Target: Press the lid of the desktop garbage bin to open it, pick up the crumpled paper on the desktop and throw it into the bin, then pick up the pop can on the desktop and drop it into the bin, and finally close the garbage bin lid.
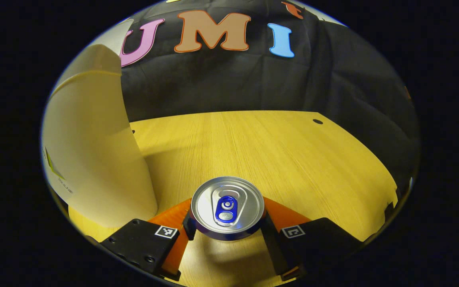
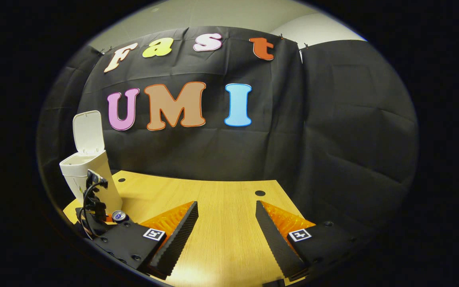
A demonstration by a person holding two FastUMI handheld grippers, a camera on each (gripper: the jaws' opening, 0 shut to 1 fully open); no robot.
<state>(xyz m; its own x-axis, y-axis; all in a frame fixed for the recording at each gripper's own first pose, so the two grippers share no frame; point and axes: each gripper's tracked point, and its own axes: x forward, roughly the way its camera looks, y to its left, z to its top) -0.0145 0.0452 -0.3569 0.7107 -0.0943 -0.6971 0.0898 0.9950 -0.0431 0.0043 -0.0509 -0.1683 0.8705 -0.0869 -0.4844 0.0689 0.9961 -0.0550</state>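
The pop can (image 1: 227, 207) stands upright on the counter (image 1: 277, 155), its long axis vertical, silver top and blue pull tab facing up; no brand can be read on it. The left gripper (image 1: 226, 227) grips it, one finger pressing its side at 9 o'clock and the other at 3 o'clock. Just beside the can, toward 10 o'clock in the left gripper view, rises the pale wall of the garbage bin (image 1: 94, 159), bearing a small label too blurred to read. In the right gripper view the bin (image 2: 90, 175) stands at the counter's far left with its lid (image 2: 88, 131) hinged upright, open. The right gripper (image 2: 226, 223) hovers over bare counter, fingers spread wide, gripping nothing.
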